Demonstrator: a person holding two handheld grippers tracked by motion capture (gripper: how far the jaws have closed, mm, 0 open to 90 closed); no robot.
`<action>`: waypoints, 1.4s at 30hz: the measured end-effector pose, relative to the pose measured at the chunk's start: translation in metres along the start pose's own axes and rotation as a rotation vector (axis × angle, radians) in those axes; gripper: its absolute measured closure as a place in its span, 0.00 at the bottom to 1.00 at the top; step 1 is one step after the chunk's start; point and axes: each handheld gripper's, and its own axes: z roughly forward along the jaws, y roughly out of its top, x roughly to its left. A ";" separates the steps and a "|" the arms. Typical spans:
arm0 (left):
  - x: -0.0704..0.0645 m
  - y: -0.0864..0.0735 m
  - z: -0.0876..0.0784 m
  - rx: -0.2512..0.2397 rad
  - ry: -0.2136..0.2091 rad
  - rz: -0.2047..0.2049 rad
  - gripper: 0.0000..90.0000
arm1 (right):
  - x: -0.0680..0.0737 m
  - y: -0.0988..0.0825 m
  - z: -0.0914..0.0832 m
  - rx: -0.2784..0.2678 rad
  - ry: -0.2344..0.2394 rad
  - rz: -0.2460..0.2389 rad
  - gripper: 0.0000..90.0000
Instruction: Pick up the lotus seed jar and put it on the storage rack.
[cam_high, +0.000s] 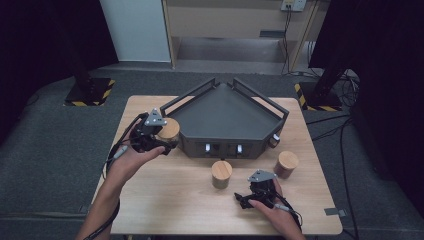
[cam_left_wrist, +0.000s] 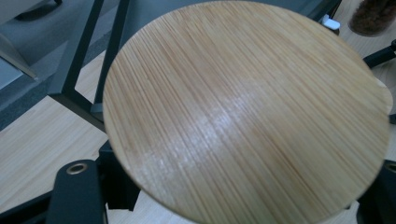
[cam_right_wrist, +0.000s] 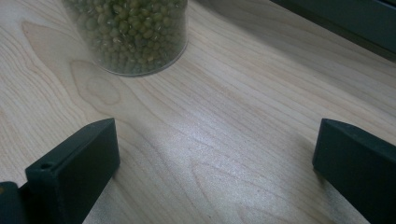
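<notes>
High view: left tongs (cam_high: 159, 136) lifting a lidded jar (cam_high: 169, 129) beside the tray (cam_high: 225, 112).
Left tongs are gripping the jar at the tray's left wall, just off the surface (cam_high: 165, 195); right tongs (cam_high: 243, 199) are resting released near the bean jar (cam_high: 221, 174). Risk: jar base clipping the tray rail and tipping. Count: three jars, one tray, two tongs.

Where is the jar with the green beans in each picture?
High view: the green bean jar stands on the table in front of the dark tray.
Left gripper view: not in it.
Right gripper view: top left, above the jaws.
Shared landmark: the dark tray.
</notes>
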 end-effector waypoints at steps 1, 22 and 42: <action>0.001 0.000 0.001 -0.004 0.000 -0.004 0.27 | 0.000 0.000 0.000 0.000 0.000 0.000 0.01; 0.014 0.043 0.023 -0.020 -0.012 0.003 0.27 | 0.000 0.000 0.000 0.000 0.000 0.001 0.01; 0.019 0.072 0.063 0.005 -0.017 -0.005 0.27 | 0.000 0.000 0.000 -0.002 -0.001 0.000 0.01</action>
